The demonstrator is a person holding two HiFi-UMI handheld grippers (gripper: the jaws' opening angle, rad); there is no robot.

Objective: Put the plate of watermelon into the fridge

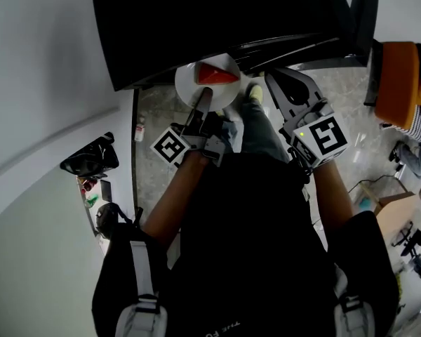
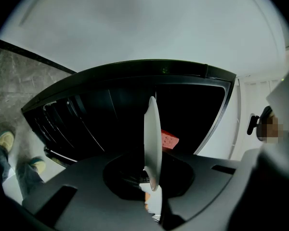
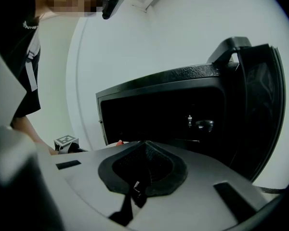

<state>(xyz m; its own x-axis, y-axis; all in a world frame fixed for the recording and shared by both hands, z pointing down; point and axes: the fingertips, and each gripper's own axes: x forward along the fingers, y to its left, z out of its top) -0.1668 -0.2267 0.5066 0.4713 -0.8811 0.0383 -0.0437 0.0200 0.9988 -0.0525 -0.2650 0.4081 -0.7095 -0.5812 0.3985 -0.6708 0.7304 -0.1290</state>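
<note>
Blk top [image 1: 252,258], pale straps [image 1: 142,258]; left gripper [image 1: 205,93], right gripper [image 1: 279,77] grey w/ marker cubes [image 1: 171,146].

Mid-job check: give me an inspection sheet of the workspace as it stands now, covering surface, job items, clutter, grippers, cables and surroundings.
Surface: grey marbled floor; no table in view.
Job's things: white plate carrying a red watermelon piece, held in front of the black fridge; the fridge door stands open.
Clutter: black bag and small bottle on the floor by the wall.
Grippers: left gripper shut on the plate's rim; right gripper shut, empty.
Cables: thin dark line on the floor near the cardboard box, possibly a cable.
Surroundings: white wall, orange chair.
</note>
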